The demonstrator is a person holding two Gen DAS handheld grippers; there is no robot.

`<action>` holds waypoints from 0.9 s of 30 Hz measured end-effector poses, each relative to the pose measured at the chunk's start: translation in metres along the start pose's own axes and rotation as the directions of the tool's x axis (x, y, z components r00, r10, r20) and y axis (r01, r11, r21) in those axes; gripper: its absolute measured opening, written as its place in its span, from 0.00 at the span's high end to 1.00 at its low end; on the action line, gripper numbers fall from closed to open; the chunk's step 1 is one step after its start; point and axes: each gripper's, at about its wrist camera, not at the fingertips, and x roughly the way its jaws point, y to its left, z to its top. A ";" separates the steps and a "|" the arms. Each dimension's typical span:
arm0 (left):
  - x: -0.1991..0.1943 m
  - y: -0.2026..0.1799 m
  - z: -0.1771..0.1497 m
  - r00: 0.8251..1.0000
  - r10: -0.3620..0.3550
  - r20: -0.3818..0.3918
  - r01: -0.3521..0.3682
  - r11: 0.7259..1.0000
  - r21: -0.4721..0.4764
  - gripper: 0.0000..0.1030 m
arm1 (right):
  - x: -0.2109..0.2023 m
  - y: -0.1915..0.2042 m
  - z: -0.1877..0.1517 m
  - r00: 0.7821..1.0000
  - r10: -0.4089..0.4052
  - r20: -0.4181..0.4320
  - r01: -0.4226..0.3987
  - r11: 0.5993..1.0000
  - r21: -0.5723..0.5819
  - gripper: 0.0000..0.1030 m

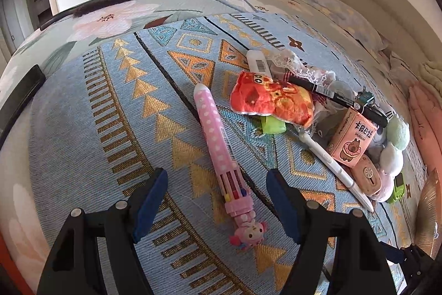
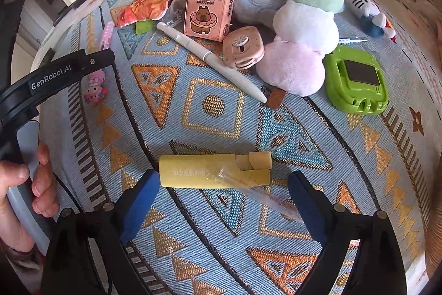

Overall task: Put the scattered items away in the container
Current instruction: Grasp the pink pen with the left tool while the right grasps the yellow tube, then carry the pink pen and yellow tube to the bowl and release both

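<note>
The left gripper (image 1: pixel 216 201) stands wide and holds nothing; the pink multicolour pen (image 1: pixel 221 156) lies on the patterned cloth (image 1: pixel 83 129) between its fingers, running from lower centre up toward the frame's middle, touching neither pad. The right gripper (image 2: pixel 223 190) is also wide and empty. The yellow block (image 2: pixel 214 170) lies crosswise just above its fingertips, in the lower middle of the frame.

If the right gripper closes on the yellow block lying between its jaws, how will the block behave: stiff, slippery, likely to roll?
The yellow block looks stiff: straight edges, a cut notch at one end, so it should not bend. Its flat sides suggest that it will slide rather than roll on the woven cloth. The clear wrapper trailing from it may make the grip slippery.
</note>
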 end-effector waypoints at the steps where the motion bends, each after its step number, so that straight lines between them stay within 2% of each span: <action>1: 0.000 -0.002 0.000 1.000 0.001 0.003 -0.001 1.000 0.007 0.31 | 0.001 0.003 -0.001 1.000 -0.014 0.000 0.014 1.000 -0.010 0.10; 4: 0.004 -0.008 -0.001 1.000 0.030 0.005 -0.030 0.999 0.044 0.31 | 0.002 0.009 -0.003 0.999 -0.039 0.014 0.039 0.999 -0.031 0.10; 6: 0.006 -0.013 -0.003 0.998 0.056 0.008 -0.057 0.994 0.089 0.37 | 0.000 0.009 -0.006 0.999 -0.036 0.025 0.037 0.999 -0.030 0.12; 7: 0.005 -0.016 -0.004 0.998 0.064 0.010 -0.065 0.992 0.112 0.44 | -0.001 0.008 -0.007 0.999 -0.034 0.033 0.035 0.999 -0.028 0.13; 8: 0.005 -0.017 -0.005 0.997 0.071 0.014 -0.072 0.989 0.130 0.62 | -0.003 0.006 -0.009 0.999 -0.031 0.043 0.032 0.999 -0.026 0.20; 9: 0.004 -0.017 -0.004 0.998 0.065 0.014 -0.066 0.989 0.136 0.73 | -0.005 0.005 -0.010 0.998 -0.029 0.050 0.030 0.999 -0.025 0.22; 12: 0.002 -0.009 -0.001 1.000 0.015 0.007 -0.015 0.995 0.094 0.84 | -0.008 0.001 -0.011 0.999 -0.010 0.049 0.010 1.000 -0.016 0.22; 18: -0.005 0.001 -0.003 0.998 -0.069 0.010 0.069 0.997 0.023 0.84 | -0.026 -0.024 -0.002 0.997 0.021 0.080 -0.023 0.999 0.029 0.22; 22: -0.014 -0.006 -0.005 0.996 -0.088 0.026 0.087 0.995 0.044 0.84 | -0.049 -0.039 0.000 0.992 0.025 0.121 -0.033 0.997 0.063 0.22; 27: -0.040 -0.019 -0.003 0.987 -0.146 0.071 0.141 0.987 0.071 0.84 | -0.084 -0.066 0.001 0.981 0.021 0.191 -0.045 0.992 0.119 0.22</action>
